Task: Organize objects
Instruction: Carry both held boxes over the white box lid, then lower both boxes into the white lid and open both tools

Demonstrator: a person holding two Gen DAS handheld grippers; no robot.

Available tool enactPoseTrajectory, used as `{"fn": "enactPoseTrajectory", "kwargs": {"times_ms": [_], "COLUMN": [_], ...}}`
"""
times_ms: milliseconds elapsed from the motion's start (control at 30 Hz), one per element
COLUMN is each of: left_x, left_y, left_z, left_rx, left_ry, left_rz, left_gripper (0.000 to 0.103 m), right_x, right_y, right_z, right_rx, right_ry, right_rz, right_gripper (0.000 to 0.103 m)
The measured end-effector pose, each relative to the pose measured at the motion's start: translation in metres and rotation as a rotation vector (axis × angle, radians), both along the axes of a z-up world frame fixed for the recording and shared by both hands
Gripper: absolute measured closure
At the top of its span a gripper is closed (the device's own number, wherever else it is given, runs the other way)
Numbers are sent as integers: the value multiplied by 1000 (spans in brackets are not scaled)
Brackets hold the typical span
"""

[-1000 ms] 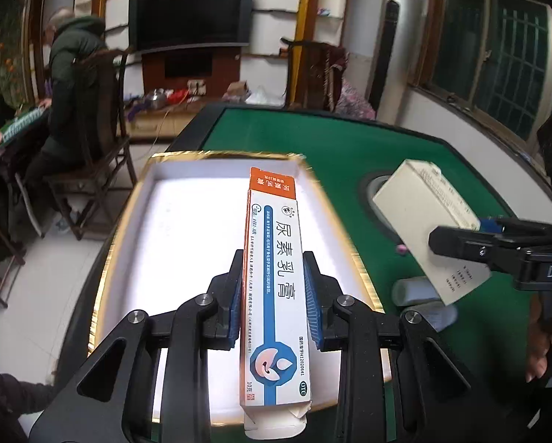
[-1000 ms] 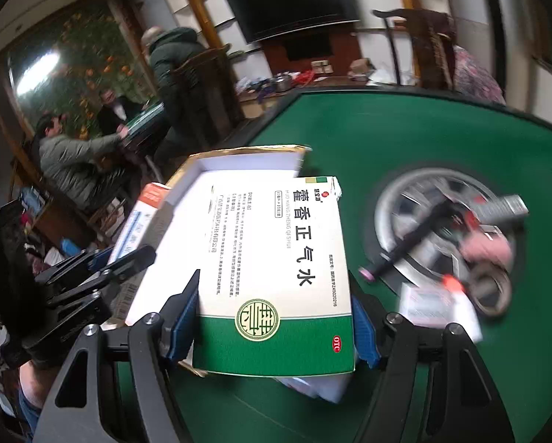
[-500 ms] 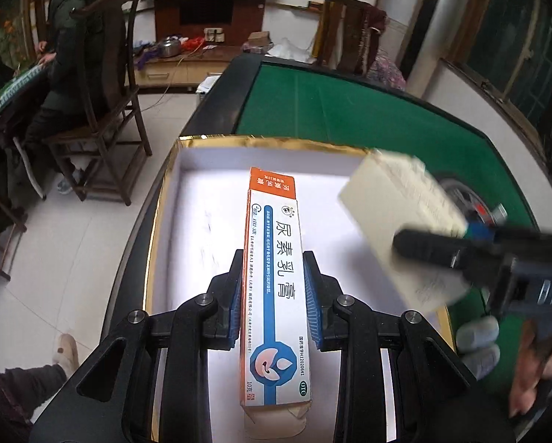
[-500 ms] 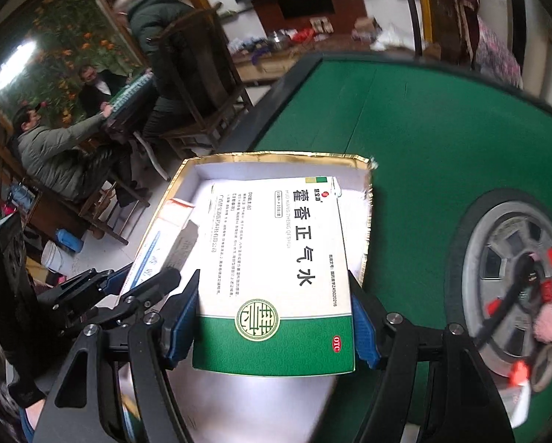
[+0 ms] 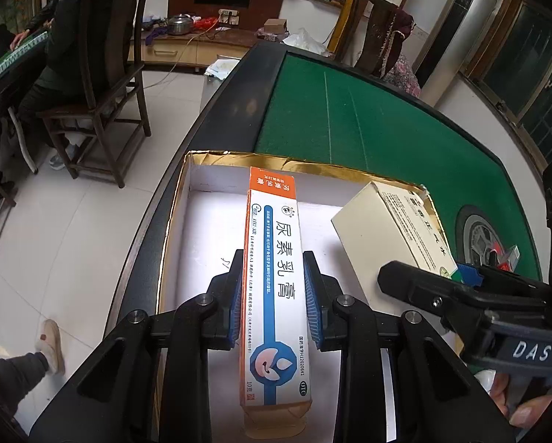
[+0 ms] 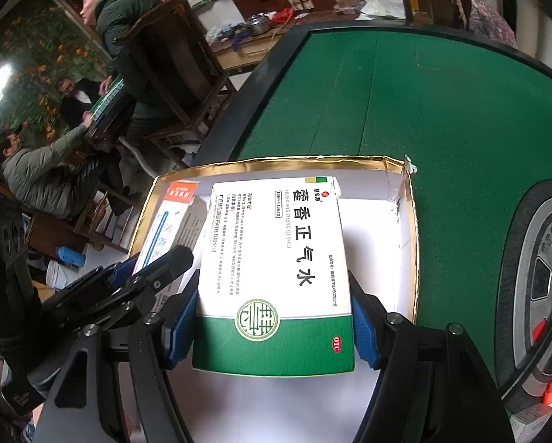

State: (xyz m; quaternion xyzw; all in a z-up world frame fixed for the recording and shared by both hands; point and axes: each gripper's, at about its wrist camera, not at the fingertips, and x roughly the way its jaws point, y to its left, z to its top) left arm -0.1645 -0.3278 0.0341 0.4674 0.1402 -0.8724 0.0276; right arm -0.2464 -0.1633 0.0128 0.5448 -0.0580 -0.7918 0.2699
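Fingers (image 5: 314, 306) clamp a slim white-blue-orange ointment carton (image 5: 274, 288).

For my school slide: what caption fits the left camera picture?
Left gripper holds a long ointment box over the gold-rimmed tray.

The near end of the ointment carton (image 5: 274, 295) runs off the bottom edge of the left wrist view. The green-and-white medicine box (image 6: 274, 280) hides much of the tray's (image 6: 410, 229) white floor. Small items on the round console (image 6: 541, 288) are cut off at the right edge, too small to identify.
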Motion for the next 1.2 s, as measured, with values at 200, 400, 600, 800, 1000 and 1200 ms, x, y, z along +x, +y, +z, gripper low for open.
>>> {"fn": "enactPoseTrajectory", "kwargs": {"times_ms": [200,400,600,800,1000,1200], "left_x": [-6,-8,-4,-5,-4,-2], "left_y": [-7,-15,-12,-14,-16,-22], "left_z": [-8,-9,-9,-8,-7,-5], "left_rx": [-15,-5,-15,-8,11,42], "left_ry": [-8,1,14,4,6,10], "left_rz": [-1,3,-8,-12,-12,-10], "left_gripper": [75,75,75,75,75,75], "right_x": [-9,-8,-9,-9,-8,-8], "right_y": [2,-9,-16,-24,-29,-31], "right_z": [-10,-13,-14,-16,-16,-16], "right_rx": [-18,-12,-9,-4,9,11], "right_ry": [-23,-12,-10,-15,-7,-11], "right_rz": [-24,-26,-26,-24,-23,-18], "right_gripper": [33,33,33,33,31,30]}}
